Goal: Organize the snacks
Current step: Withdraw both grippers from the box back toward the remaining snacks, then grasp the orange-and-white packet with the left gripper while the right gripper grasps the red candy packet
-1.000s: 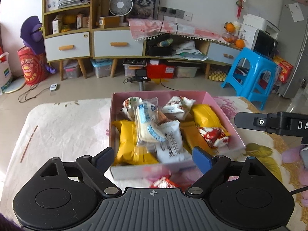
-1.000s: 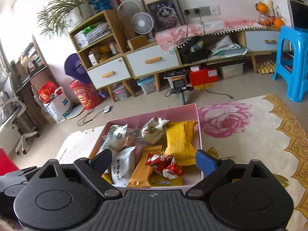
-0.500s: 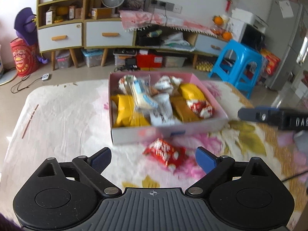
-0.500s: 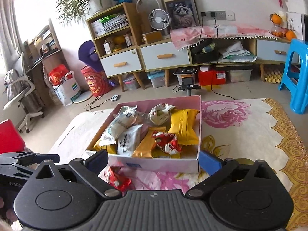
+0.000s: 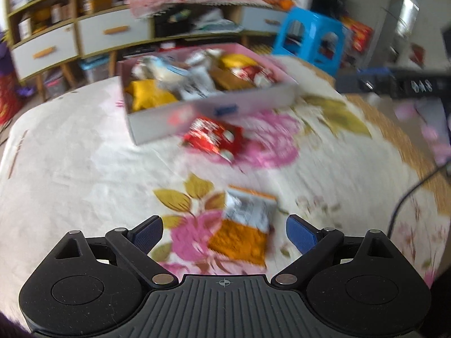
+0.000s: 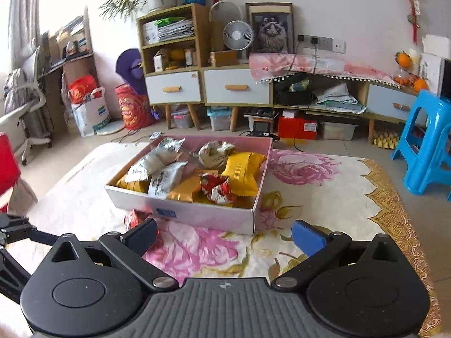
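A pink box (image 5: 220, 109) full of wrapped snacks stands on the flowered cloth. A red packet (image 5: 214, 138) lies just in front of the box's near wall. Closer to me lies an orange and silver packet (image 5: 245, 225), flat on the cloth between the blue pads of my left gripper (image 5: 224, 231), which is open and not touching it. This view is blurred. My right gripper (image 6: 225, 233) is open over bare cloth, short of the box (image 6: 197, 214). Its left finger hides most of the red packet (image 6: 134, 219). The right gripper's black body (image 5: 394, 84) shows at the far right of the left wrist view.
A black cable (image 5: 408, 194) trails across the cloth at the right. Beyond the table stand a blue stool (image 6: 425, 146), a low sideboard (image 6: 234, 90) with drawers, and storage boxes on the floor. The black linkage of the left gripper (image 6: 17, 233) juts in from the left edge.
Both grippers have drawn back from the box, the left one tipping down. The red packet, then the orange and silver packet, came into the left view. Both sets of jaws widened a little.
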